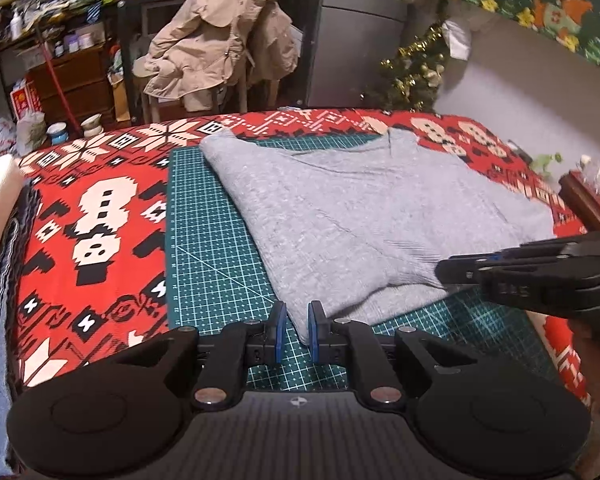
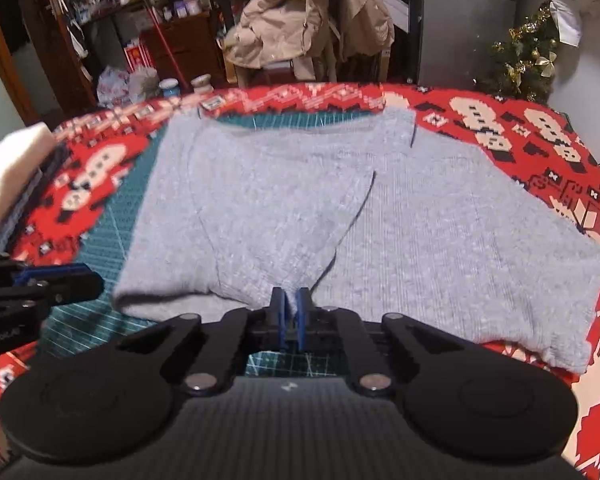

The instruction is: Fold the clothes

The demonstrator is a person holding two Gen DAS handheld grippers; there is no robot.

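Clearly a moment for securing the hold before lifting anything.

From the left wrist: left claw (image 1: 297, 320) pointing down at the near edge of the green mat (image 1: 204, 240), blue pads a narrow gap apart, mat showing through that gap, so not clamped on anything. Grey sweater (image 1: 360, 220) spread flat ahead and to the right of it, its near corner lying just at the inner pad. Red patterned blanket (image 1: 100, 200) off to the left, under the mat. Right claw (image 1: 444, 272) coming in from the far right, tip at the ribbed cuff (image 1: 412, 264) of the folded-in sleeve.

From the right wrist: pads drawn nearly together with a ridge of grey knit pinched between them, so gripping the sweater at its near edge, where the sleeve fold meets the body. Bulk of the sweater stretching ahead and to the right, reaching past the mat onto the blanket. Left claw low on the left, just beside the sweater's near-left corner; cannot tell whether touching it.

To do the step well, probably:
- Slide the left claw forward so the corner sits fully between the pads, then close.
- Take both layers of knit, not only the top one.
- Lift both claws together and level, keeping the near edge taut.
- Carry it toward the far edge, matching hem to shoulders.

Main risk: thick knit slipping from a shallow pinch.
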